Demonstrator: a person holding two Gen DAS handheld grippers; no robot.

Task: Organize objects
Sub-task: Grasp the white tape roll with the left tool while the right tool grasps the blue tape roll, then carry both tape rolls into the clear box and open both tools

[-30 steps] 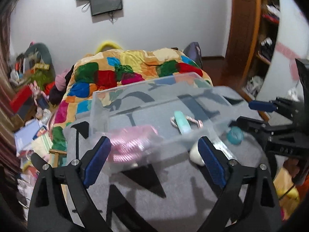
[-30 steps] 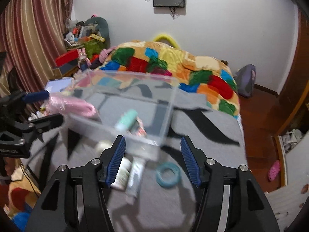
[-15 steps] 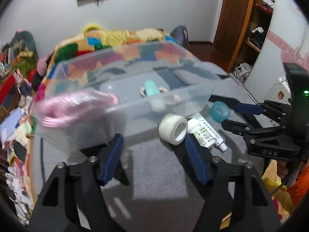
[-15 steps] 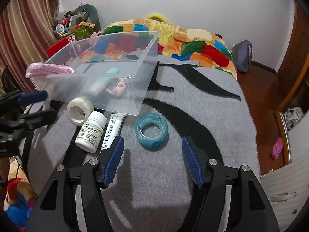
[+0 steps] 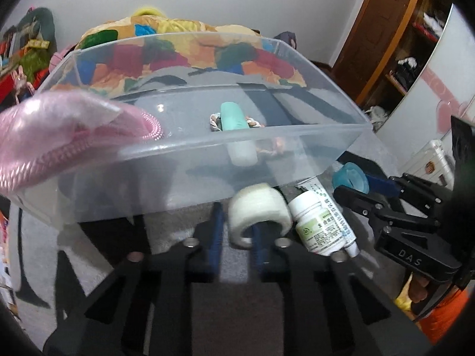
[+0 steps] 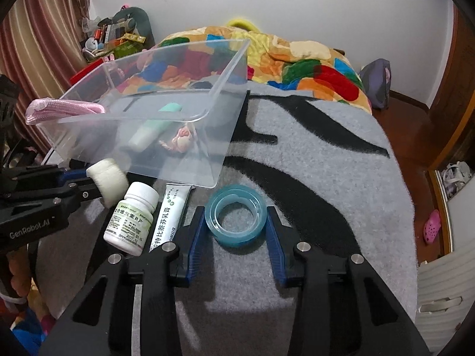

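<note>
A grey blanket with black stripes (image 6: 311, 178) covered the bed in front of me, with a patchwork quilt (image 6: 297, 62) bunched against the white wall at the top of the frame. A clear plastic bin (image 6: 178, 148) sat tilted in the upper left of the right view, a pink pouch (image 6: 65, 109) hanging over its rim, a mint tube (image 6: 154, 127) and a small pink charm (image 6: 181, 144) lying inside.

My left claw (image 5: 237, 237) was nearly closed around the wall of the white tape roll (image 5: 258, 210), one finger passing through the roll's hole and the other outside it, low in the centre of the left view, just under the bin's near corner. Beside it lay a white pill bottle (image 6: 130, 216) and a white ointment tube (image 6: 169, 216), touching each other.

My right claw (image 6: 236, 231) stood apart, its blue pads (image 6: 196, 237) on either side of the blue tape roll (image 6: 236, 219) in the lower centre; whether they touched the roll I could not tell.
</note>
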